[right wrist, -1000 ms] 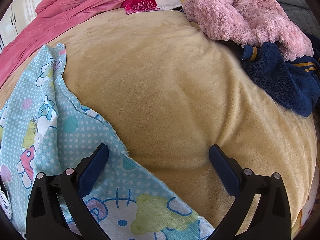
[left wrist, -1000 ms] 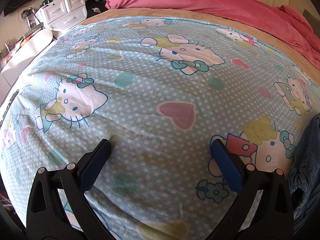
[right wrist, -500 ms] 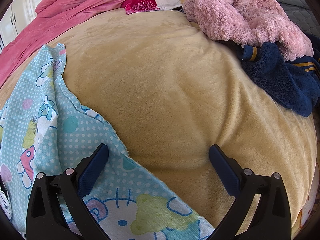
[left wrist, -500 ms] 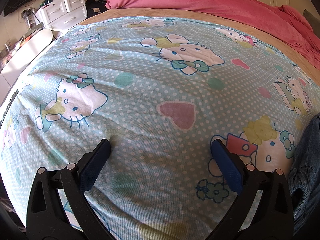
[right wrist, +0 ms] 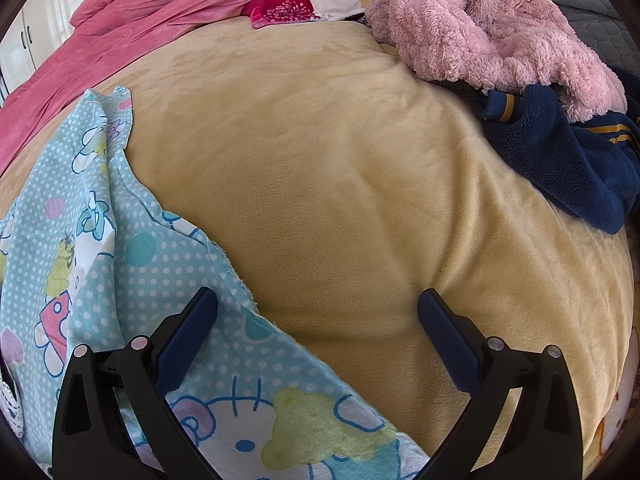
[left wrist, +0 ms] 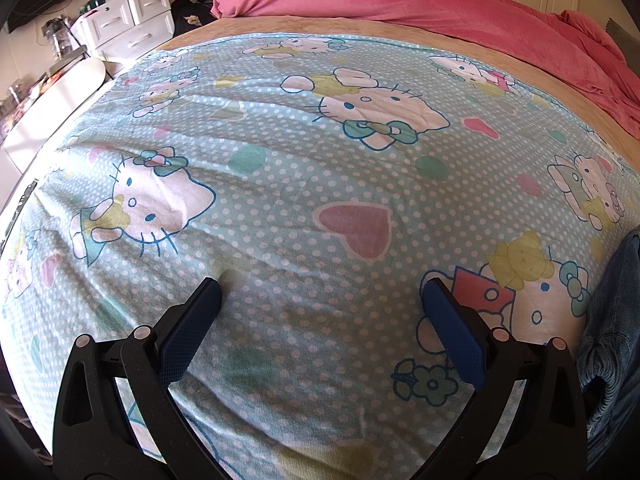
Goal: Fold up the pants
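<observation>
Both tongs, left tongs point(left wrist: 320, 292) and right tongs point(right wrist: 318, 300), hang spread and empty over the cartoon-cat sheet point(left wrist: 280, 184); no legible writing.

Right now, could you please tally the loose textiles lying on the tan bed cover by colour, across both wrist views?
Pink: 2, the rose blanket and the fluffy pink garment.
Light blue: 1, the cartoon-cat sheet.
Navy: 1, the navy fleece garment.
Denim blue: 1, the jeans at the left view's right edge.
Total: 5.
</observation>
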